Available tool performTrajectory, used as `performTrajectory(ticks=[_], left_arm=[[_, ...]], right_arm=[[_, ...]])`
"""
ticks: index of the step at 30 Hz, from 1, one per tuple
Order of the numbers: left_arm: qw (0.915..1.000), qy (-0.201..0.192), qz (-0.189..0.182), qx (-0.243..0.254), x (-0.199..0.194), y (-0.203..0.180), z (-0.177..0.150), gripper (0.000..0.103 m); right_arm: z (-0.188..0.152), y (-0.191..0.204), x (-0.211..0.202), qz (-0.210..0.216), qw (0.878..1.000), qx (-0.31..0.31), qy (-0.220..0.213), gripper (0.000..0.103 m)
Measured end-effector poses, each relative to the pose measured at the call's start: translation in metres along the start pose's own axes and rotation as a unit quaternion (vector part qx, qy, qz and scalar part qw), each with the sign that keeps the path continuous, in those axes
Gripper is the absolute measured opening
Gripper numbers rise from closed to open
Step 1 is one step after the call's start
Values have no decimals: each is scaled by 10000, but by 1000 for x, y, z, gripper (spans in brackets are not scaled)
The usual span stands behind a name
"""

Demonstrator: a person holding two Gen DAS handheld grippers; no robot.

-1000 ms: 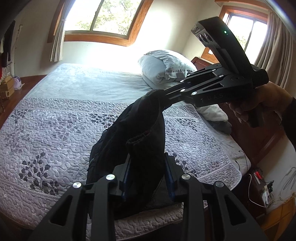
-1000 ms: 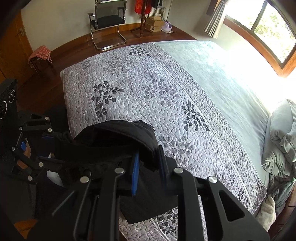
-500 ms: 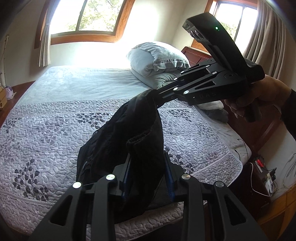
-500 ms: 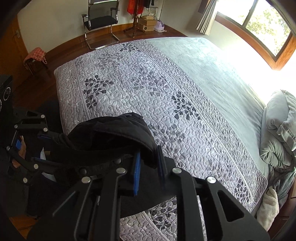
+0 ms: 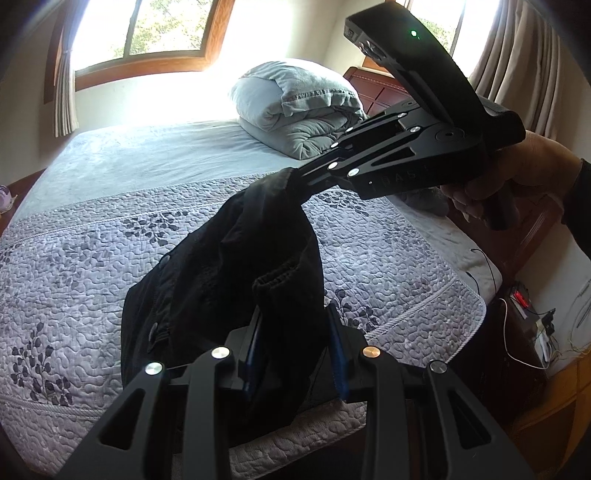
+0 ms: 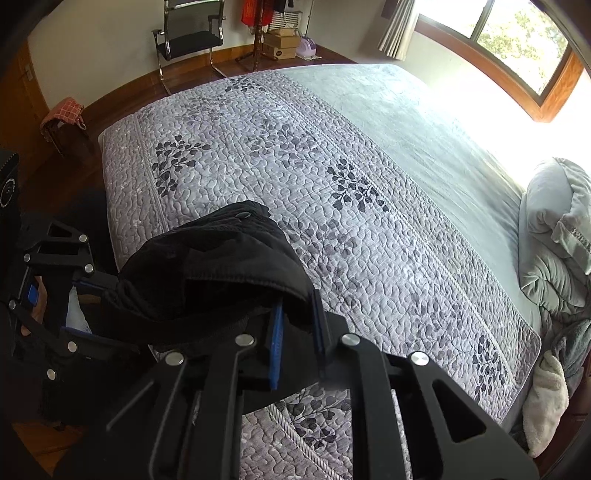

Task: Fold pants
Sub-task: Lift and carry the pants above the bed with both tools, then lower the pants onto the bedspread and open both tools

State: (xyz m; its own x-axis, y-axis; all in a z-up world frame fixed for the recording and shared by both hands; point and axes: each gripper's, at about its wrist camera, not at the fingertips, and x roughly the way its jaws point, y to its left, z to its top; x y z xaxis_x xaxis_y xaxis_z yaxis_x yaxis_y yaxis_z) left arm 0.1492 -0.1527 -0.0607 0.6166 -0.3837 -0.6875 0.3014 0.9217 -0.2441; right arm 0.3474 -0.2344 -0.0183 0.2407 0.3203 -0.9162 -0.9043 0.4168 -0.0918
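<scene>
Black pants point(image 5: 240, 266) hang bunched between my two grippers above the near edge of the quilted bed point(image 5: 74, 277). In the left wrist view my left gripper point(image 5: 293, 332) is shut on a thick fold of the waistband, its blue pads pressed into the cloth. My right gripper point(image 5: 291, 175), held by a hand point(image 5: 517, 177), pinches the far end of the same edge. In the right wrist view the right gripper point(image 6: 297, 310) grips a hem of the pants point(image 6: 221, 251), its jaws still closing on the fabric. The left gripper point(image 6: 88, 306) holds the other end at the left.
Grey pillows point(image 5: 295, 99) lie piled at the head of the bed. A nightstand with cables point(image 5: 528, 314) stands at the right. Beyond the bed's foot are a chair point(image 6: 188, 33), boxes and a stool with a red cloth point(image 6: 62, 118). The quilt point(image 6: 332, 184) lies flat.
Both grippers have moved further over the bed and come down a little, carrying the pants with them. The pants hang closer to the quilt. Both grips have held.
</scene>
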Motion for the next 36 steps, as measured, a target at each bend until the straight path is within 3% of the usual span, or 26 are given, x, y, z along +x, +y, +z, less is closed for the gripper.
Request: performTrajectory(ticks=[7, 8, 12, 36], left_arm=[[9997, 214, -61, 126, 30, -17, -3, 32], [9996, 248, -69, 133, 35, -19, -4, 32], [9989, 428, -97, 171, 55, -23, -9, 32], [9930, 1179, -2, 42, 157, -35, -39, 32]], right_arm=[[-28, -18, 11, 17, 9999, 167, -13, 13], [-31, -20, 13, 7, 9998, 191, -19, 7], [-43, -34, 18, 29, 9992, 363, -132, 6], [-115, -77, 115, 534, 9941, 930, 163, 6]])
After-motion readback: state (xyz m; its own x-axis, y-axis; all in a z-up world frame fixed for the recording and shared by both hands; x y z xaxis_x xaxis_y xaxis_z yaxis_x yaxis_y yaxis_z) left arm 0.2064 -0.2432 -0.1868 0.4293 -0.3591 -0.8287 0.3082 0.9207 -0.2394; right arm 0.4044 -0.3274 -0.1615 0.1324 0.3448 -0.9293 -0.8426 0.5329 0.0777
